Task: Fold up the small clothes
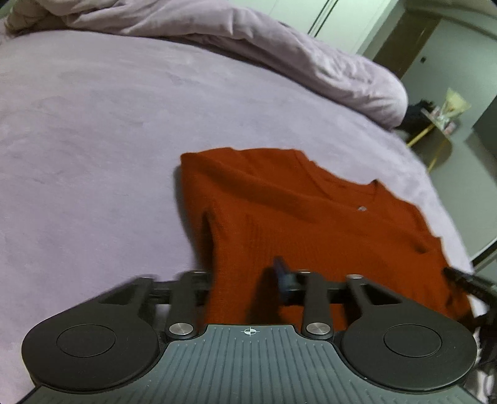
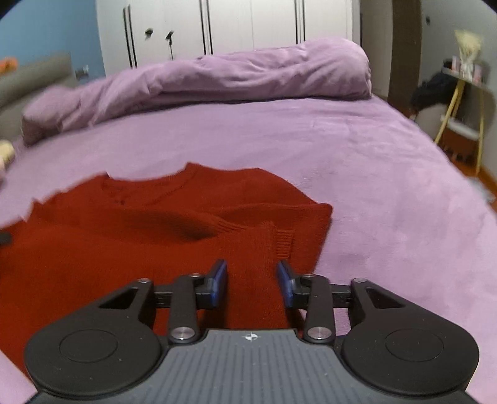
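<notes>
A red knitted sweater (image 1: 310, 217) lies on the purple bed sheet (image 1: 93, 140). In the left wrist view its near edge rises into my left gripper (image 1: 267, 279), which is shut on it. The cloth drapes over one finger, so only one blue pad (image 1: 283, 276) shows. In the right wrist view the sweater (image 2: 108, 248) spreads to the left. A bunched fold with a ribbed cuff (image 2: 284, 244) runs up between the pads of my right gripper (image 2: 251, 279). Both blue pads press on its sides with the jaws a little apart.
A crumpled purple duvet (image 2: 233, 74) lies across the far side of the bed. White wardrobe doors (image 2: 217, 28) stand behind it. A small table with yellow legs (image 2: 459, 102) stands off the bed's right edge. Bare sheet (image 2: 388, 186) stretches right of the sweater.
</notes>
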{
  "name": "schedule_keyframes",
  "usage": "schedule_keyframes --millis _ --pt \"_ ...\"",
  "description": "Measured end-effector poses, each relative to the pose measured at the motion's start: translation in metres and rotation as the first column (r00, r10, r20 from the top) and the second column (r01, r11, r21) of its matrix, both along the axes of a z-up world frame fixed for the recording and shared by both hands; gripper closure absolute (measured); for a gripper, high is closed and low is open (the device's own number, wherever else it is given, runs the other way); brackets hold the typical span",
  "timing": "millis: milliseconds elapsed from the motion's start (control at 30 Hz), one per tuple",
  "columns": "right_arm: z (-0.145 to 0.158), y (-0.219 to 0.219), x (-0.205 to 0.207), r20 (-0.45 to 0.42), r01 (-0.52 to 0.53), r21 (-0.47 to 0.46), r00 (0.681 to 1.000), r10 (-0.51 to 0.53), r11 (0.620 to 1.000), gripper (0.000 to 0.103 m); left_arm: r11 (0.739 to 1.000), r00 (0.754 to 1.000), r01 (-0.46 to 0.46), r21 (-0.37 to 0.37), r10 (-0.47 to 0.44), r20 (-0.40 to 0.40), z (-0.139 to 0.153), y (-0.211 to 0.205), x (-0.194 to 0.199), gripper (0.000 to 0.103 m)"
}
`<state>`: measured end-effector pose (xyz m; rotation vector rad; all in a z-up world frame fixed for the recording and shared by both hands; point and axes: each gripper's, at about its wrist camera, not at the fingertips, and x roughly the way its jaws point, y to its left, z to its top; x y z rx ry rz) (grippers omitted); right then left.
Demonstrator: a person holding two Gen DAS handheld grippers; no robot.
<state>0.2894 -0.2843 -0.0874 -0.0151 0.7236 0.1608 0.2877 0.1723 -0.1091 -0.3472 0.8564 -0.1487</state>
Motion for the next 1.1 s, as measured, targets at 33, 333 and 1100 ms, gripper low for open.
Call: schedule_keyframes --millis 33,333,1100 --pt "0.001 0.003 0.0 0.008 -0.003 -0.023 1.0 0.003 1.0 0.096 1.0 1.0 0.002 0.018 -0.002 0.0 0.002 -0.002 -0.001 0.097" --pt "0.052 0.026 -0.006 0.267 0.09 -0.175 0.963 -0.04 0.98 0.099 0.983 0.946 -0.112 0.144 0.061 0.319 0.082 -0.017 0.003 0.097" --pt "0.005 0.119 0.057 0.119 -0.168 0.103 0.981 0.155 0.98 0.102 0.975 0.972 -0.109 0.192 0.065 0.225 0.008 -0.088 0.065 0.047"
